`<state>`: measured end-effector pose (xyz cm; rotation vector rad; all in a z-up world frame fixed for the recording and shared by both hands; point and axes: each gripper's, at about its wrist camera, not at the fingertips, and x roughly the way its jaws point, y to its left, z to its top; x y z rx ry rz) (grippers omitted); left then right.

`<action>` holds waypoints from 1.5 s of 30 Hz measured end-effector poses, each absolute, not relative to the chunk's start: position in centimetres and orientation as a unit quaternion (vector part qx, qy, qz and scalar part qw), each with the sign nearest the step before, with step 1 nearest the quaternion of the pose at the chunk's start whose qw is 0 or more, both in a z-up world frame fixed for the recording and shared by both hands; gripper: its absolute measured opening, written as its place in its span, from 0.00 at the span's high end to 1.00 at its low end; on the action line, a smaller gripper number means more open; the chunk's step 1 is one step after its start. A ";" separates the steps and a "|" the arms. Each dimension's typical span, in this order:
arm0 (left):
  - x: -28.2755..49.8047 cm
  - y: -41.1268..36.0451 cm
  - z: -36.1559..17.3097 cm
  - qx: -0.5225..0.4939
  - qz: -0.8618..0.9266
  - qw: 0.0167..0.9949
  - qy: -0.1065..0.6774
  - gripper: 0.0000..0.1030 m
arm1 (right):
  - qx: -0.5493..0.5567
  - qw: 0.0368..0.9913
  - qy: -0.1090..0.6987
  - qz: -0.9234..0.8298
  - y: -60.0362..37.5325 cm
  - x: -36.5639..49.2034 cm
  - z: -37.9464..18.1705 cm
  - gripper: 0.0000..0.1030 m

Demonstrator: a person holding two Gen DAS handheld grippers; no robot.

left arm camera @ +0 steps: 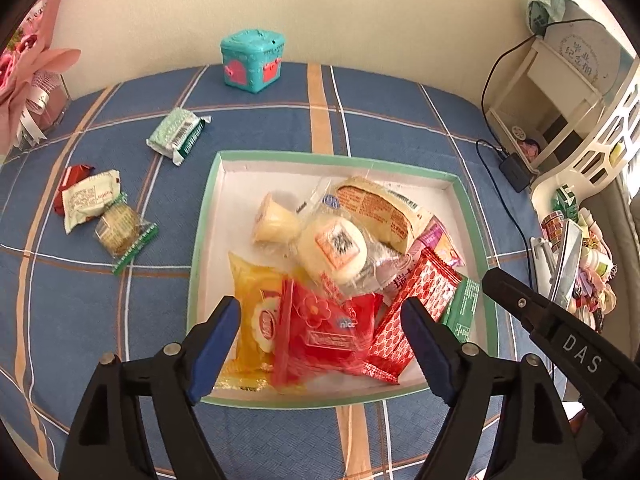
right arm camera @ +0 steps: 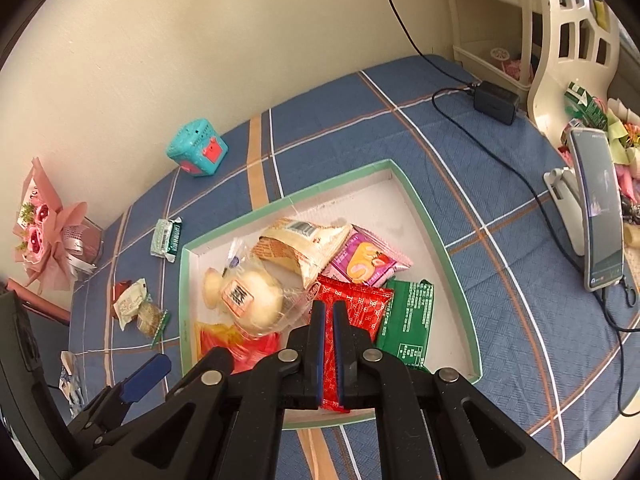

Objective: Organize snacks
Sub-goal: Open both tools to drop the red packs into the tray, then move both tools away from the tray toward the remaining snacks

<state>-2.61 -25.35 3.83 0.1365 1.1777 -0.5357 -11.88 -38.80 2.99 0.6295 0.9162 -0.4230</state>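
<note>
A white tray with a green rim (left arm camera: 340,158) (right arm camera: 440,240) lies on the blue plaid cloth and holds several wrapped snacks. My left gripper (left arm camera: 322,318) is open and empty, hovering over a red packet (left arm camera: 320,340) and a yellow packet (left arm camera: 250,312) at the tray's near edge. My right gripper (right arm camera: 329,312) is nearly shut, its jaws narrowly apart, over a red patterned packet (right arm camera: 360,300) (left arm camera: 412,304); whether it grips the packet is unclear. Loose snacks lie left of the tray: a green-and-white pack (left arm camera: 178,134) (right arm camera: 166,236), a white wrapper (left arm camera: 90,196) and a round cookie pack (left arm camera: 120,228).
A teal toy box (left arm camera: 253,58) (right arm camera: 197,148) stands at the back by the wall. A pink bouquet (right arm camera: 44,232) is at the far left. A phone on a stand (right arm camera: 596,208), a charger with cable (right arm camera: 496,100) and a cream shelf (left arm camera: 544,92) crowd the right side.
</note>
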 end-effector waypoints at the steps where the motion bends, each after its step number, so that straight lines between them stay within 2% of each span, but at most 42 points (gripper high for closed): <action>1: -2.6 -25.3 3.9 0.063 -0.247 0.798 0.546 0.19 | 0.296 0.829 0.430 -0.199 -38.8 -11.9 3.1 0.95; 15: 0.3 -21.1 3.8 0.030 -0.181 0.822 0.539 0.18 | 0.293 0.824 0.442 -0.199 -38.3 -11.5 2.4 0.95; 18: 1.2 -19.5 3.9 0.025 -0.155 0.832 0.532 0.07 | 0.285 0.822 0.451 -0.197 -37.8 -11.0 2.0 0.95; 19: 1.5 -18.9 4.0 0.022 -0.145 0.836 0.529 0.07 | 0.281 0.822 0.455 -0.196 -37.6 -10.8 1.9 0.95; 21: 2.1 -17.8 4.1 0.018 -0.129 0.841 0.525 0.07 | 0.274 0.821 0.461 -0.195 -37.1 -10.5 1.7 0.89; 22: 2.3 -17.2 4.1 0.017 -0.121 0.844 0.523 0.07 | 0.271 0.821 0.464 -0.194 -36.8 -10.3 1.6 0.83; 24: 2.7 -16.4 4.2 0.014 -0.106 0.848 0.519 0.06 | 0.263 0.822 0.467 -0.193 -36.3 -10.0 1.5 0.65; 25: 2.9 -15.9 4.3 0.013 -0.098 0.851 0.516 0.05 | 0.258 0.823 0.467 -0.193 -36.0 -9.8 1.4 0.48; 26: 3.1 -15.5 4.3 0.012 -0.093 0.852 0.515 0.05 | 0.254 0.825 0.467 -0.191 -35.8 -9.7 1.5 0.38; 28: 3.4 -14.8 4.3 0.009 -0.084 0.854 0.513 0.01 | 0.246 0.829 0.467 -0.184 -35.2 -9.4 1.6 0.36; 30: 3.6 -14.4 4.4 0.007 -0.079 0.856 0.511 0.01 | 0.239 0.833 0.466 -0.180 -34.8 -9.1 1.6 0.30; 32: 3.7 -14.0 4.5 0.008 -0.075 0.857 0.509 0.01 | 0.231 0.837 0.464 -0.177 -34.2 -8.7 1.7 0.19; 37: 3.9 -13.4 4.7 0.011 -0.071 0.861 0.504 0.01 | 0.218 0.845 0.458 -0.170 -32.9 -8.0 1.9 0.03; 45: 4.5 -12.0 5.0 0.007 -0.067 0.863 0.501 0.01 | 0.204 0.853 0.449 -0.169 -31.4 -7.1 2.1 0.00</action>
